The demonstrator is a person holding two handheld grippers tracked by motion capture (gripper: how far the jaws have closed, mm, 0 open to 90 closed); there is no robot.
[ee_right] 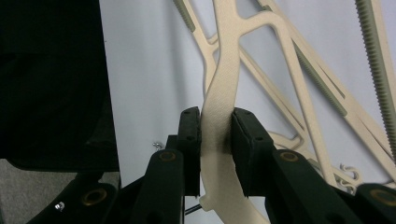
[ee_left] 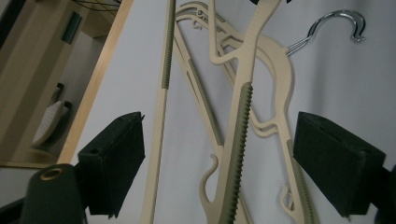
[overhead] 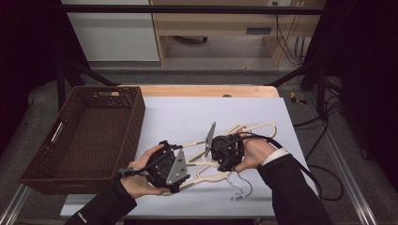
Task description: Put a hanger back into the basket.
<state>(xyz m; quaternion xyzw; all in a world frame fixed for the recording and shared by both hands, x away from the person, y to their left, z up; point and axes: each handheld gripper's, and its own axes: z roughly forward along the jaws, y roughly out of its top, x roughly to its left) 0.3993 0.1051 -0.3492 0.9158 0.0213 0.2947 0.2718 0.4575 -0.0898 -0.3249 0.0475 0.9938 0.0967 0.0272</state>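
Brown woven basket sits at the bench's left edge, rectangular, slotted handles, nothing in it that shows. Just right of it your left gripper is released: black padded jaws stand wide in the left gripper view, hanger arms between them but untouched by the pads. Cream plastic hangers lie in a tangled pile mid-bench on the white sheet, thin curved arms, ribbed olive non-slip strips, small notched hooks. How many hangers there are is hard to count, since they overlap. One chrome wire hook points away from the pile; another metal hook lies at the near edge. Your right gripper is clenched on a hanger's textured cream neck, pads pressing both sides. Your hands cover the pile's middle from above. Right sleeve is cut off at the frame bottom.
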